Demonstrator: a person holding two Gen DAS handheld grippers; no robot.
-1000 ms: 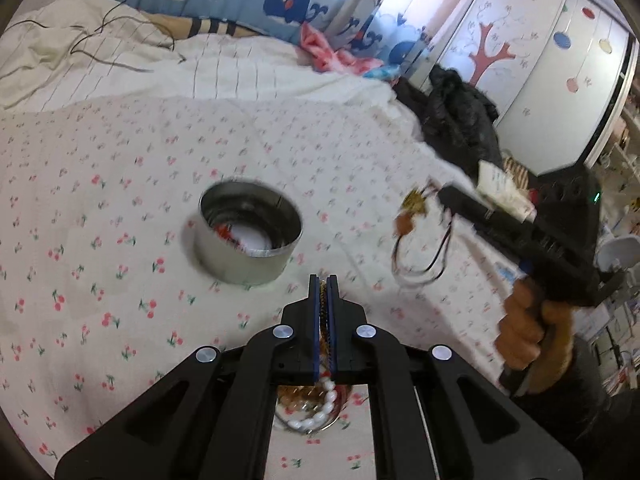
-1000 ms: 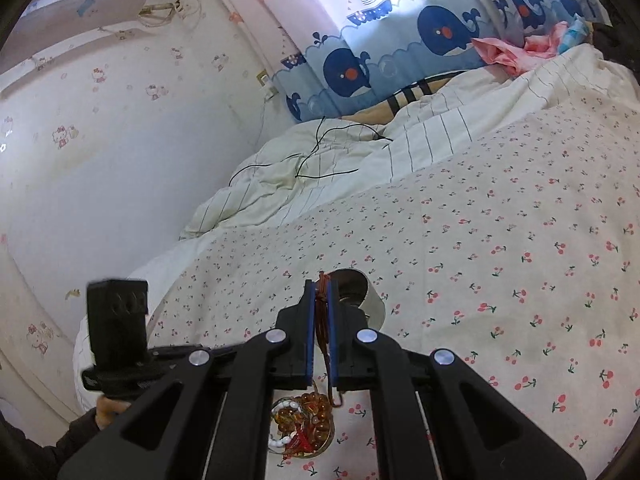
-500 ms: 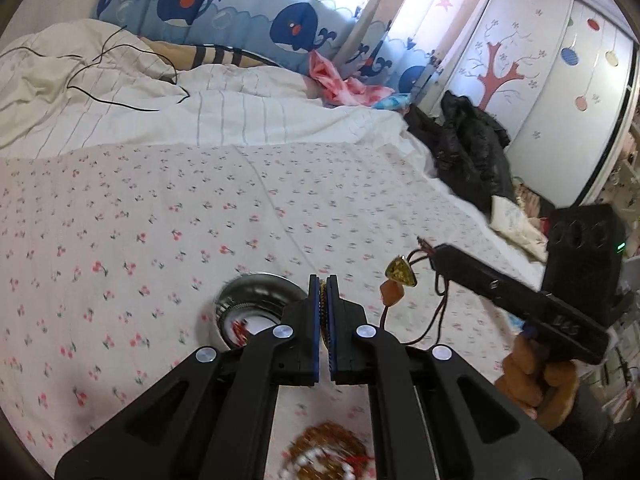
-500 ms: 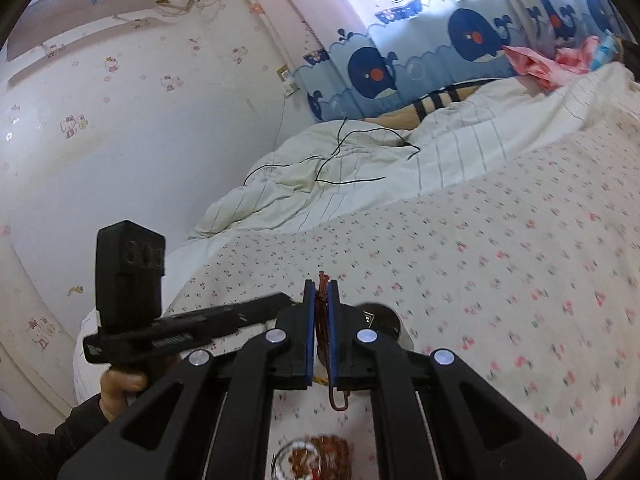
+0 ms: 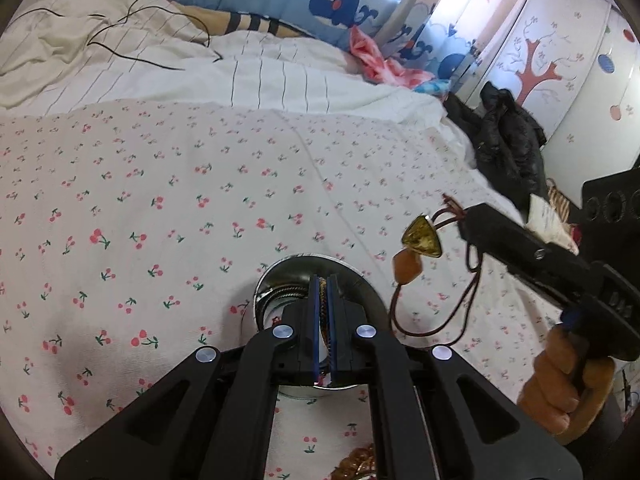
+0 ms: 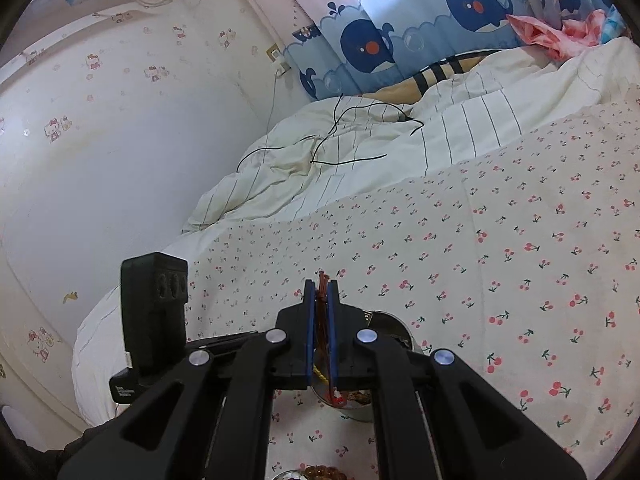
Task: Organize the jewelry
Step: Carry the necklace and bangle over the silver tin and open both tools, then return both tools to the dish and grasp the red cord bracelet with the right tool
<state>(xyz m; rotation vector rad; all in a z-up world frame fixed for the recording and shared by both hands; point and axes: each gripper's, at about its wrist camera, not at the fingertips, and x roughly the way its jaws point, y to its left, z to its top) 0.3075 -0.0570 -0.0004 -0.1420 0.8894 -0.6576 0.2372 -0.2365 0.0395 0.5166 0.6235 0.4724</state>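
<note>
Hovering over the metal tin (image 5: 316, 276) on the cherry-print sheet (image 5: 160, 200), left gripper (image 5: 325, 280) clamped on a beaded chain, right gripper (image 6: 321, 286) pinching the amber-pendant cord necklace (image 5: 420, 236) — risk: dangling cord loop snags the rim or tangles on release.

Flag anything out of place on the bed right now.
A bead bracelet still lies loose on the sheet, short of the metal tin. A thin black cable trails across the rumpled duvet. Nothing looks spilled or broken.
</note>
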